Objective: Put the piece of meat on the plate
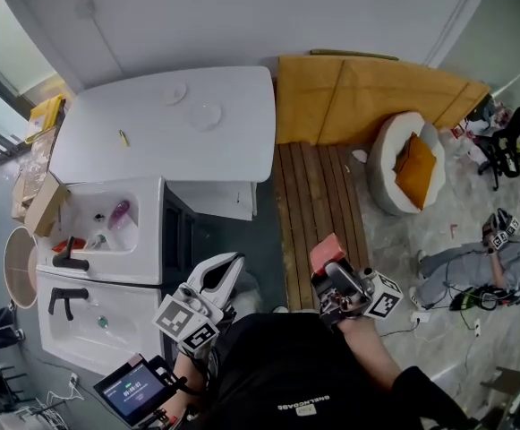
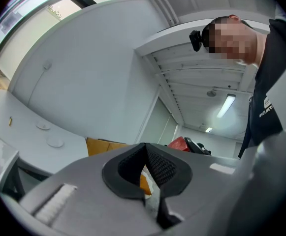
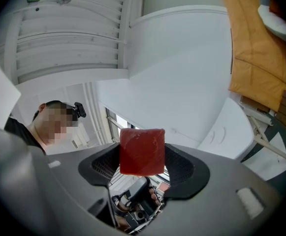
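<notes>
A red cube of meat (image 1: 327, 248) sits between the pads of my right gripper (image 1: 331, 260), which is shut on it and held close to my body. In the right gripper view the meat (image 3: 142, 151) fills the gap between the dark pads. My left gripper (image 1: 218, 279) is beside it on the left, its white jaws closed together with nothing in them; the pads (image 2: 155, 163) meet at their tips. A round pale plate (image 1: 204, 115) lies on the white table (image 1: 242, 141) far ahead, with a smaller one (image 1: 172, 92) behind it. The left gripper view shows the plate (image 2: 55, 142) too.
A white counter with two sinks (image 1: 107, 231) and black taps stands at the left. A small yellow item (image 1: 123, 138) lies on the table. Wooden slats (image 1: 318, 195), an orange mat (image 1: 367, 97), a round cushion bed (image 1: 407, 159) and a person on the floor (image 1: 501, 258) are at the right.
</notes>
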